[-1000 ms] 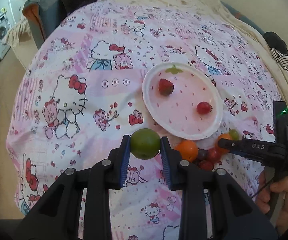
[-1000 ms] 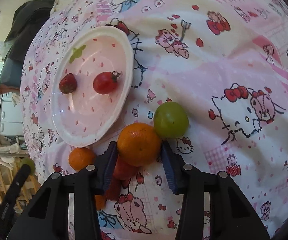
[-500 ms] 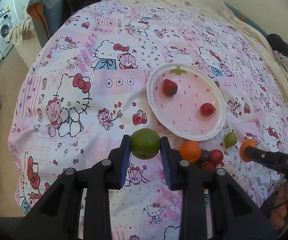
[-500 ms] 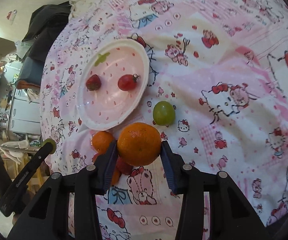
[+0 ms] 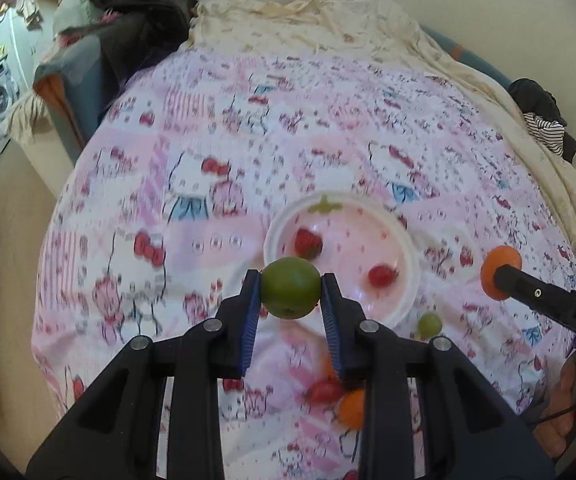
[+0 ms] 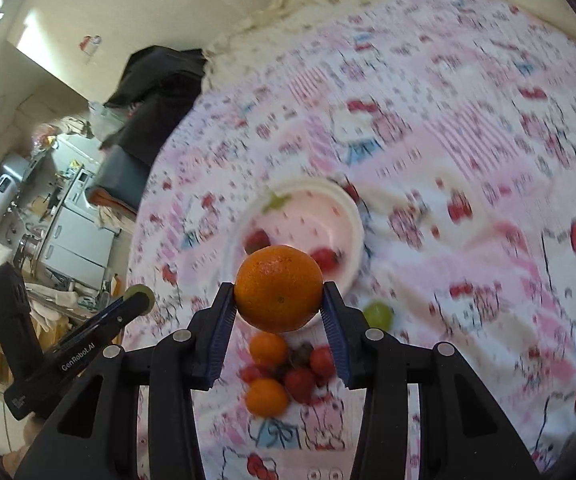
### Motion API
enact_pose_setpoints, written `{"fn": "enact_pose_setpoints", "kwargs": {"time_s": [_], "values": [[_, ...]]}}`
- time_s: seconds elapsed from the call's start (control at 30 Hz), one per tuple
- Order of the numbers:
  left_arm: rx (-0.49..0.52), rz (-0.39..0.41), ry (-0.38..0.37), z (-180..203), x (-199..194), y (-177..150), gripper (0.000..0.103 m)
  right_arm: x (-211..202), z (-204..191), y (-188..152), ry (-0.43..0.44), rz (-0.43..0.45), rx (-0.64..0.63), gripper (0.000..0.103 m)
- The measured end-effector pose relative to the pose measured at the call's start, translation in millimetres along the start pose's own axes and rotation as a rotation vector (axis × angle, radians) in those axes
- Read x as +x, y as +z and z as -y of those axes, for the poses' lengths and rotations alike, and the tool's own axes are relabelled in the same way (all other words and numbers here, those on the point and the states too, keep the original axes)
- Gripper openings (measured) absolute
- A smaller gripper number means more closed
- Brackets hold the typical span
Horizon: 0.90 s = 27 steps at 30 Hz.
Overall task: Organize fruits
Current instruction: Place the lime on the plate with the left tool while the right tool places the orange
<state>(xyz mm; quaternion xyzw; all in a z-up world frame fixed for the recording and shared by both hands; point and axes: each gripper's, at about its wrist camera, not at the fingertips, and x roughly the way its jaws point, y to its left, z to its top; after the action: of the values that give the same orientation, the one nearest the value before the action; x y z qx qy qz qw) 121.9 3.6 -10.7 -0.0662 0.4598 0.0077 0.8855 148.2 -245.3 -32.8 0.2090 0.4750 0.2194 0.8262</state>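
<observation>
1. Left wrist view: we are clamping the left gripper (image 5: 291,295) on a green fruit (image 5: 291,293), held above the bedsheet (image 5: 216,184).
2. We are gripping an orange (image 6: 279,288) in the right gripper (image 6: 279,308).
3. We are seeing a white plate (image 5: 408,280) holding a strawberry (image 5: 308,242) and a tomato (image 5: 382,275).
4. We are seeing a loose fruit pile (image 6: 284,372) lying beside the plate.
</observation>
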Motion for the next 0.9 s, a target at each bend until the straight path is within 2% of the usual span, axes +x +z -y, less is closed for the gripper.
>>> {"fn": "enact_pose_setpoints", "kwargs": {"time_s": [0.2,0.4,0.6,0.9], "values": [[0.026,-0.002,0.002,5.8,17.6,25.0,0.026,6.2,-8.2,32.5,0.008,0.029,-0.016,0.045],[0.033,-0.008,-0.003,8.1,40.2,42.4,0.026,24.2,-8.3,53.3,-0.009,0.016,-0.032,0.045],[0.060,-0.008,0.004,11.3,60.3,46.3,0.026,54.0,4.9,69.7,-0.031,-0.033,-0.021,0.045],[0.087,-0.098,0.008,12.3,104.4,25.6,0.026,112.9,26.5,66.6,-0.073,-0.162,0.031,0.045]]}}
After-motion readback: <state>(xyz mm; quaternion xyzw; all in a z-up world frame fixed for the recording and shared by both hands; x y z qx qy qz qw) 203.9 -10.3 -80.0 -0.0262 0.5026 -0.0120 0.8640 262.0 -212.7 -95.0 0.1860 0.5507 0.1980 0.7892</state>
